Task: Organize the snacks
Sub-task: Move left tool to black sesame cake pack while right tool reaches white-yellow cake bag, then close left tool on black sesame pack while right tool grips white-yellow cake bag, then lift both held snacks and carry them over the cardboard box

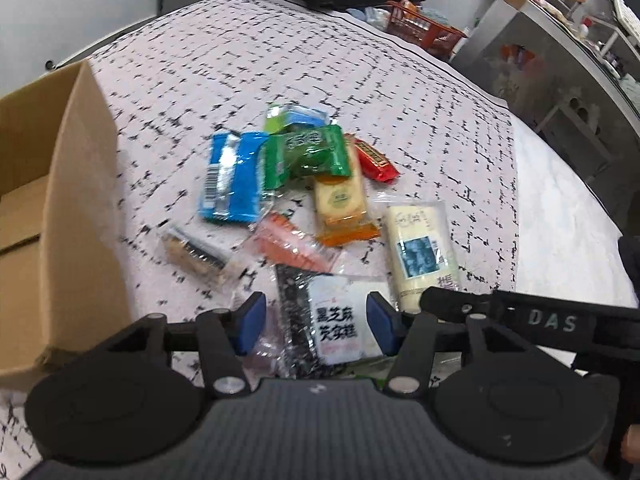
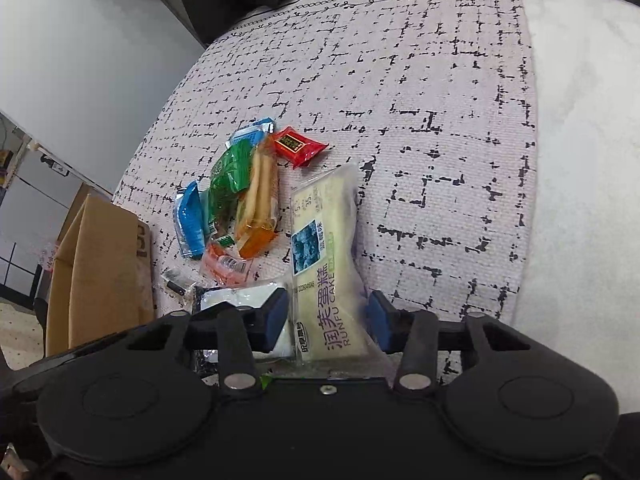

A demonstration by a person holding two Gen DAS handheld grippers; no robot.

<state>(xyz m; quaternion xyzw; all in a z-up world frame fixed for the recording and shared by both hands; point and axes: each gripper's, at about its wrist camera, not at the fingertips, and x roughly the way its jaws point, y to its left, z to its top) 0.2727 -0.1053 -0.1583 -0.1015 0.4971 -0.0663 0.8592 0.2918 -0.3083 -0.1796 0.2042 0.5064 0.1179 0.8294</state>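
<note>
A heap of snack packets lies on the patterned cloth (image 1: 360,60). My left gripper (image 1: 316,320) hangs low over a black sesame cake packet (image 1: 332,320) with a white label. The packet sits between the blue pads; the right pad is at its edge and a slim gap shows at the left pad. My right gripper (image 2: 329,318) has both pads against the sides of a cream Runfu cake packet (image 2: 324,240), which lies lengthwise on the cloth. In the left wrist view the same cream packet (image 1: 420,244) lies just right of the sesame one, with a right gripper finger (image 1: 440,300) at its near end.
An open cardboard box (image 1: 76,200) stands at the left on the cloth, its near wall (image 2: 100,264) close to the heap. Blue (image 1: 232,176), green (image 1: 308,152), orange (image 1: 340,204) and red (image 1: 376,160) packets lie beyond the grippers. Bare cloth (image 2: 440,140) spreads to the right.
</note>
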